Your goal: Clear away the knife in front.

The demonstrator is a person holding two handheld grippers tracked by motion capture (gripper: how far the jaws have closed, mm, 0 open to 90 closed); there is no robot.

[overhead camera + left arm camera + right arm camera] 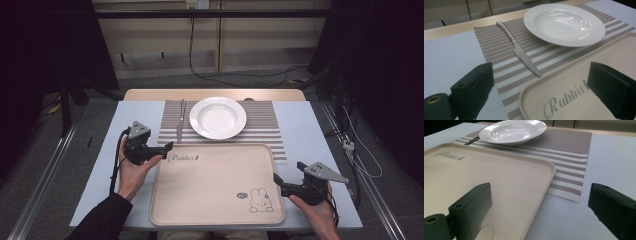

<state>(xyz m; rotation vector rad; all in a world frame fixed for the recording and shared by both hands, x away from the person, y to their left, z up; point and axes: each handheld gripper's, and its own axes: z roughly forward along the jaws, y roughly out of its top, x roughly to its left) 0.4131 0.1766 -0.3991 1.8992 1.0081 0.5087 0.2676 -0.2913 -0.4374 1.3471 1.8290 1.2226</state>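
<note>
High view gives me the beige tray [215, 185] at the near table edge, its far rim overlapping the striped placemat [260, 131]. My left gripper [167, 146] straddles its left rim, jaws spread wide and empty; my right gripper [276, 179] sits at its right rim, equally wide, gripping nothing. The white plate [218, 117] rests on the placemat, a knife [180, 122] just left of it. In the right gripper view the plate hides most of the knife.
</note>
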